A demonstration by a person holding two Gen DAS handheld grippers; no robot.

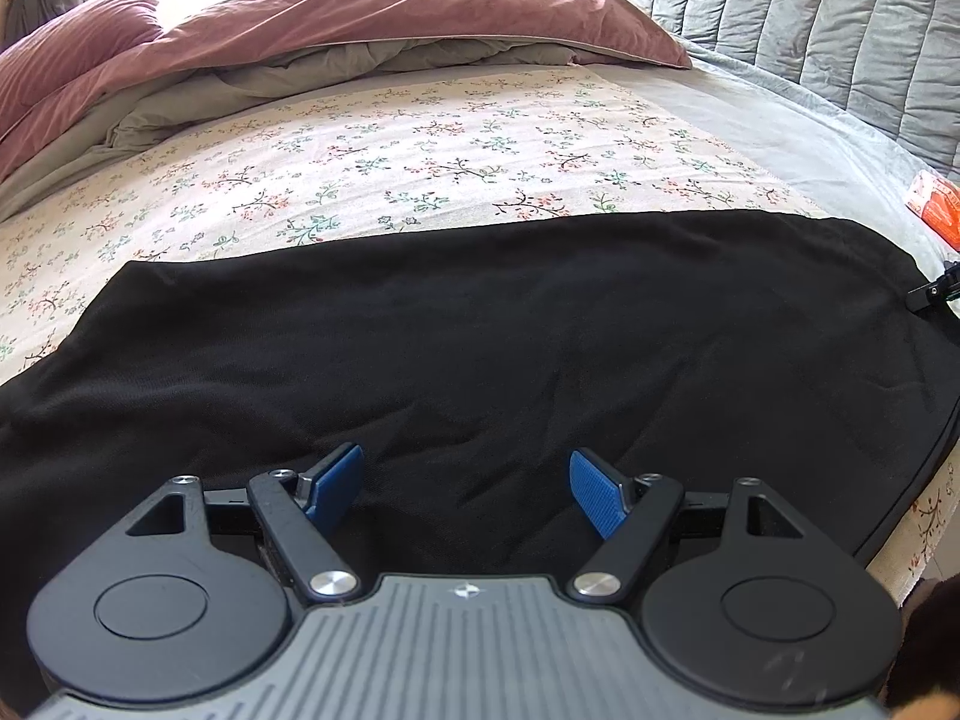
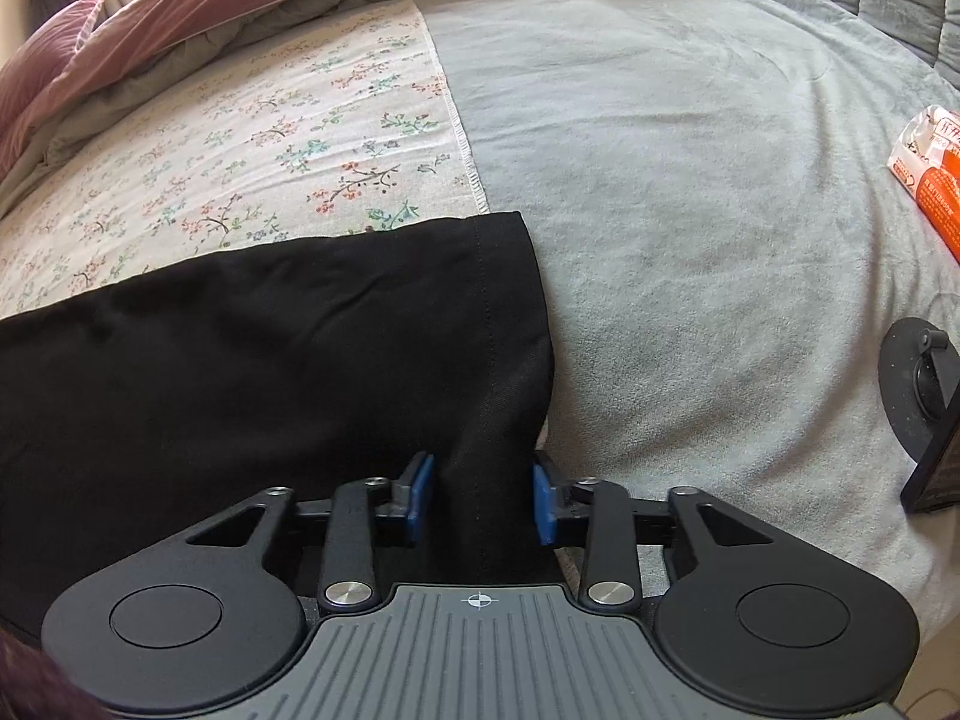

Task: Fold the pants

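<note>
Pants: Where they lie flat on the bed, the pants [image 1: 480, 324] are matte black woven cloth, softly creased, a long band running left to right.
Hem: stitched, squared end [image 2: 504, 300], lapping from floral sheet [image 2: 270, 138] onto grey blanket [image 2: 690, 180].
Right gripper [image 2: 483, 498]: blue ribbed fingers [image 2: 420, 495] straddle the hem's near corner; whether they pinch it, I cannot tell.
Left gripper [image 1: 467, 489]: fingers spread wide above the pants, empty.
Beyond pants: mauve duvet [image 1: 360, 18]; orange packet [image 2: 936, 180].

Both cams ride the grippers, tilted down at the bed from its near edge. Left one sits close over the black pants [image 1: 480, 330], right one at their right-hand end [image 2: 270, 360]. Shared: pants, floral sheet [image 1: 390, 162] (plus that far mauve duvet [image 1: 360, 6]).
</note>
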